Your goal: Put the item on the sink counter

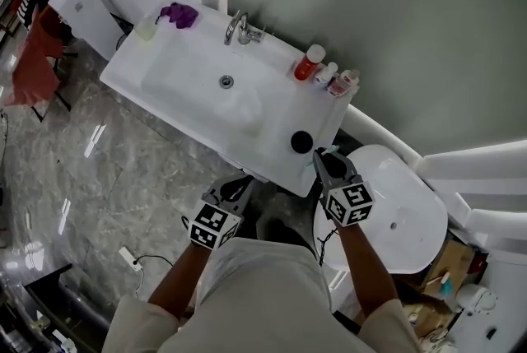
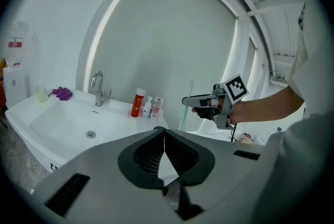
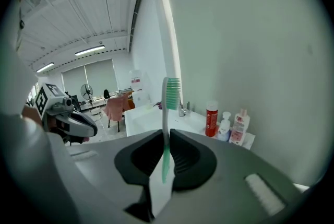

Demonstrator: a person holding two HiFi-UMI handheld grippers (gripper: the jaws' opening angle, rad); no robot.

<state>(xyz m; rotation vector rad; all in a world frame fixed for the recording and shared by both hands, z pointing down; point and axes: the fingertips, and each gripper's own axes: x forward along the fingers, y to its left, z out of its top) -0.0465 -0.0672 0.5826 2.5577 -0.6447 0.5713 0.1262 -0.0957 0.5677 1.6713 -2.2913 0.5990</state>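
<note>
Pinching the toothbrush point(image 3: 166, 113) by its lower handle, the right gripper point(image 3: 166, 134) has its jaws clamped on it. The brush stands upright, bristles on top, in the air off the near right corner of the worktop point(image 1: 284, 111), not yet set down. The left gripper point(image 2: 164, 133) has its jaws pressed together on nothing, beside the front edge. The handle is thin and gripped at one narrow spot, so it may swing or slide if tilted. Let go too near the edge, it could roll to the floor or into the basin point(image 1: 198, 84), which holds nothing. A dark round thing point(image 1: 301, 141), perhaps a cup, sits on that corner, its inside unreadable. Farther back stand a red bottle point(image 1: 310, 63) and two small bottles point(image 1: 328, 74). Whether the pale cup point(image 1: 146, 29) at the far left holds anything, I cannot tell.
</note>
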